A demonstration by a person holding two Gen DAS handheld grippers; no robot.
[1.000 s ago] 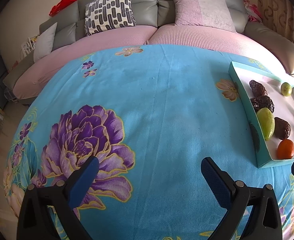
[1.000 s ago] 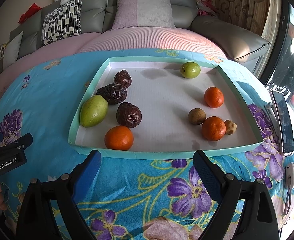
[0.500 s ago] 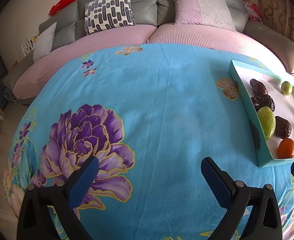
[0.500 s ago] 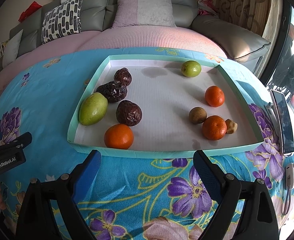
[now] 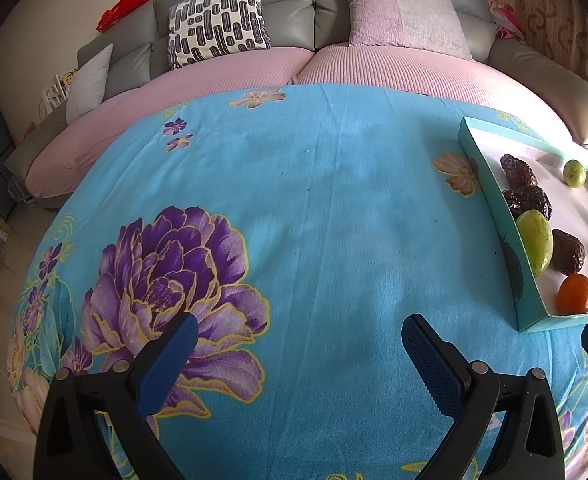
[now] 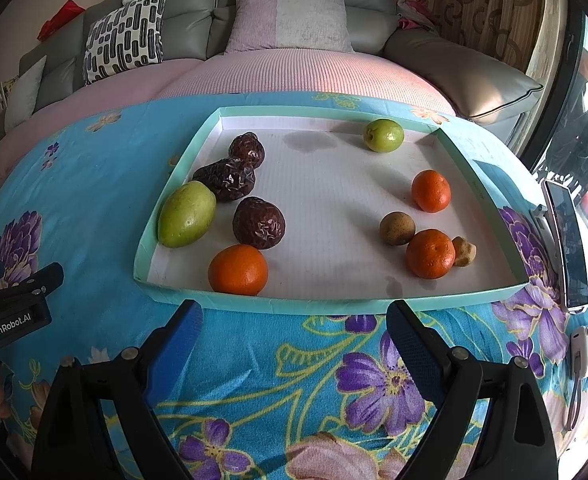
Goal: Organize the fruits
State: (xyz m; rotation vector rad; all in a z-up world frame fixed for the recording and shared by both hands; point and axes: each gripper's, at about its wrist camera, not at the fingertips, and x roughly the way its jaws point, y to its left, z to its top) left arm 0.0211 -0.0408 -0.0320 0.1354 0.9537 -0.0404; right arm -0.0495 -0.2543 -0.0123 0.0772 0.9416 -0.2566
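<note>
Left wrist cam: low over blue floral cloth [image 5: 333, 208], facing sofa; tray [image 5: 489, 200] at frame right edge. Right wrist cam: close to tray [image 6: 278, 304], centre frame, same sofa behind. Both views share tray, cloth, sofa.

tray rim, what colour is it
The tray rim is light teal or mint green, with a white inside; the right wrist view shows it best.

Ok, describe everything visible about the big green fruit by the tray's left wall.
The green mango is oval, smooth and yellow-green with a glossy highlight, unbruised as far as shown. It lies on its side on the white floor of the teal tray, against the left wall. Its upper end touches a wrinkled dark fruit. No gripper touches it.
</note>
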